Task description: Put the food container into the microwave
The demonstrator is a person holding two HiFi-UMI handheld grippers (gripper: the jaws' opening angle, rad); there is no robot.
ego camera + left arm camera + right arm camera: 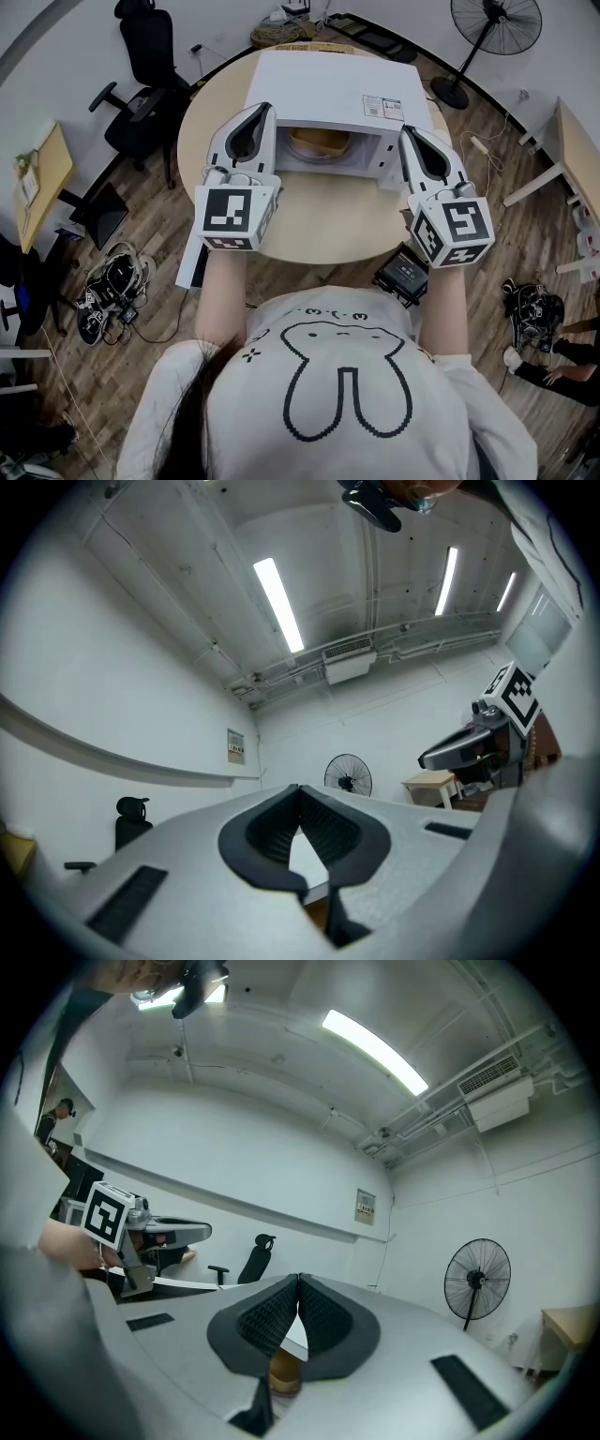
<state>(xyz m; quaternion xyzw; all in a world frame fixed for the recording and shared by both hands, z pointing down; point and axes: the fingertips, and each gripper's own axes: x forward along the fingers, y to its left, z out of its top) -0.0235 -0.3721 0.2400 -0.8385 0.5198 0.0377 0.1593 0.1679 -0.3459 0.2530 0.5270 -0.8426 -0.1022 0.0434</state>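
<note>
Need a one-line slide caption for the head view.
Left hand-held gripper and right hand-held gripper, both shut, poised before the white microwave on a round table, tan food container inside.

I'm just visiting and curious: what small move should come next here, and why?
Probably swing shut the door of the white microwave with the left gripper: the tan round food container already sits inside, that gripper and the right gripper are shut and empty, and what looks like the door hangs open beside the left one.

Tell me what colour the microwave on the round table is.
The microwave is white, clearest in the head view.
</note>
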